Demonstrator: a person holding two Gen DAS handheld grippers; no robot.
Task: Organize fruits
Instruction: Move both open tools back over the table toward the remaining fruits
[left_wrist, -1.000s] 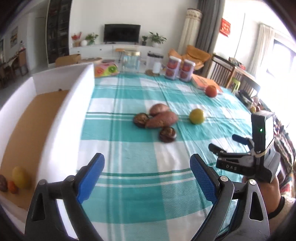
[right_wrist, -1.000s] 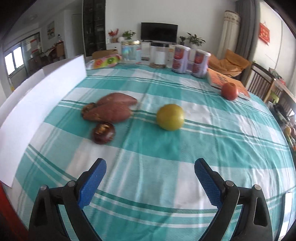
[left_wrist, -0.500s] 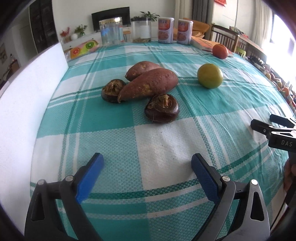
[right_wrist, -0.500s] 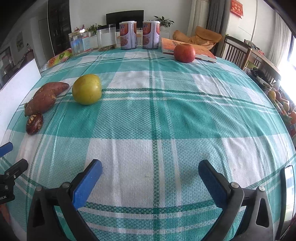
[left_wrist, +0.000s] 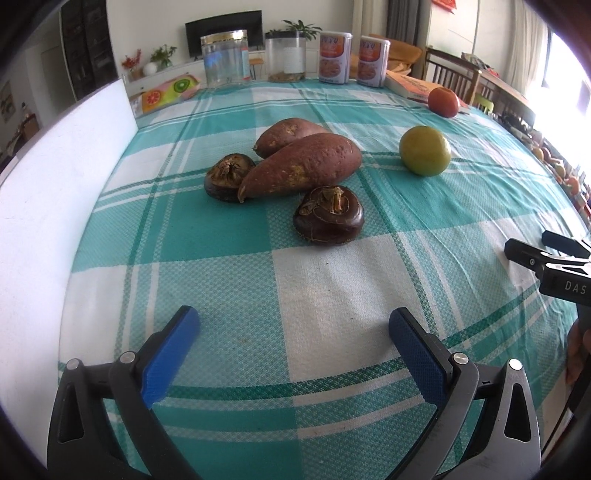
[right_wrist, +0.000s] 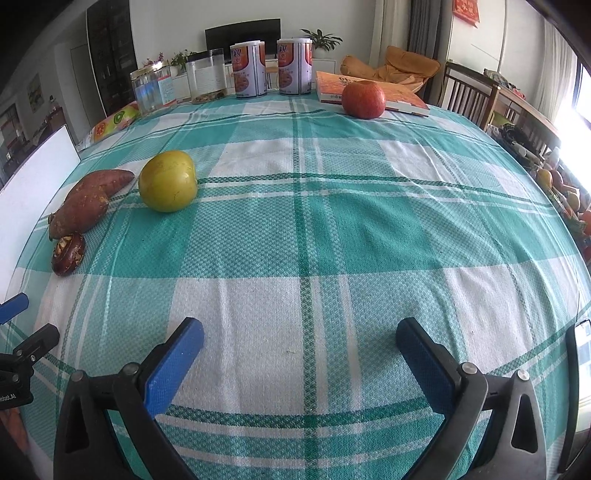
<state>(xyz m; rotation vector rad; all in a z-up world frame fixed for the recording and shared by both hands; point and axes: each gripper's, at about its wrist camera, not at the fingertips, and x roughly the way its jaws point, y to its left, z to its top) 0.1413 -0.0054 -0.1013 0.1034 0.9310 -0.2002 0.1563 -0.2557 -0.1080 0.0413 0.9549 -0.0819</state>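
On the teal checked tablecloth lie two sweet potatoes (left_wrist: 301, 168), two dark brown water chestnuts (left_wrist: 328, 219) (left_wrist: 227, 177), a yellow-green apple (left_wrist: 424, 155) and a red apple (left_wrist: 443, 101). My left gripper (left_wrist: 293, 332) is open and empty, a short way in front of the nearer chestnut. My right gripper (right_wrist: 299, 345) is open and empty over the cloth; the yellow-green apple (right_wrist: 168, 181) is to its far left and the red apple (right_wrist: 364, 99) far ahead. The right gripper's tips also show in the left wrist view (left_wrist: 535, 251).
A white box wall (left_wrist: 55, 206) runs along the left side. Jars (left_wrist: 225, 59), two cans (right_wrist: 273, 68), a fruit-print packet (left_wrist: 168, 92) and an orange book (right_wrist: 369, 92) stand at the far edge. Chairs (right_wrist: 469, 94) stand at the right.
The left gripper swung away from the box and moved in low toward the chestnuts and sweet potatoes. The right gripper turned right, so the fruit shifted to its left. Both stayed open.
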